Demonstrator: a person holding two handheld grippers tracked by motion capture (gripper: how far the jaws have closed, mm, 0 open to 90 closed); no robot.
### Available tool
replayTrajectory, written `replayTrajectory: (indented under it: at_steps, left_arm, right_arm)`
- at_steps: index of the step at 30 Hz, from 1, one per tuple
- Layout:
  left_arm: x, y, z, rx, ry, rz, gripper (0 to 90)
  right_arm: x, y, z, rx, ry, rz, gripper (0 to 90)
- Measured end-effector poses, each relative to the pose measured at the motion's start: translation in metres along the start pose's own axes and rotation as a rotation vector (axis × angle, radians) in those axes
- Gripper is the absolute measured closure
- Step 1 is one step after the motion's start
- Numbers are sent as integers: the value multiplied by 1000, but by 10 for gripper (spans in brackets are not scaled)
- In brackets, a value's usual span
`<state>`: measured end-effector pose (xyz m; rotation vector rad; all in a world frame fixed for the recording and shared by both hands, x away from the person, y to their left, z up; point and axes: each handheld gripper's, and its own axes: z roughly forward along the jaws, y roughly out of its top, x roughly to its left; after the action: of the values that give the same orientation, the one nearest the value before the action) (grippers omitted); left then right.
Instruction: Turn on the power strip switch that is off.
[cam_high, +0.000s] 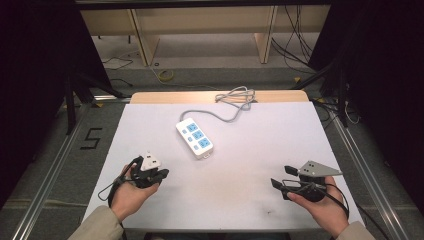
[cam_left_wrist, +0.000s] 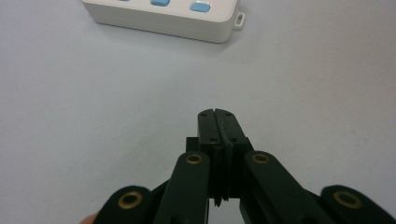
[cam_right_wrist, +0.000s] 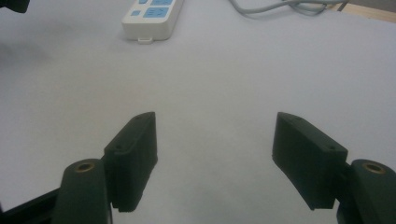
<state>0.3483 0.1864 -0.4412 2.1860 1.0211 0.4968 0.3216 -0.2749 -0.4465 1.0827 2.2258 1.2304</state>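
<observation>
A white power strip (cam_high: 195, 138) with blue sockets lies slanted in the middle of the white table (cam_high: 240, 165). Its grey cable (cam_high: 227, 112) runs to a coil at the back edge. My left gripper (cam_high: 163, 174) rests at the front left, below the strip, with a pale plate on top. In the left gripper view its jaws (cam_left_wrist: 216, 115) are pressed together with nothing between them, and the strip's end (cam_left_wrist: 163, 18) lies ahead. My right gripper (cam_high: 281, 176) sits at the front right, open and empty. In the right gripper view the gripper (cam_right_wrist: 215, 123) faces the strip (cam_right_wrist: 152, 18) across bare table.
The coiled cable (cam_high: 236, 95) hangs over the table's wooden back edge (cam_high: 165, 97). Metal rails (cam_high: 50, 165) run along both sides of the table. Loose wires lie on the floor (cam_high: 200, 55) behind. A person's hands and sleeves come in at the front edge.
</observation>
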Motion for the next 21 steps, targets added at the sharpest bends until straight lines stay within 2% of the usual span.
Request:
replayTrajectory:
  at_steps: [11, 21]
  left_arm:
    - [11, 11, 6, -7, 7, -37, 898]
    - [19, 19, 14, 10, 16, -43, 898]
  right_arm:
    - [0, 0, 0, -1, 1, -1, 312]
    - [0, 0, 0, -1, 2, -2, 311]
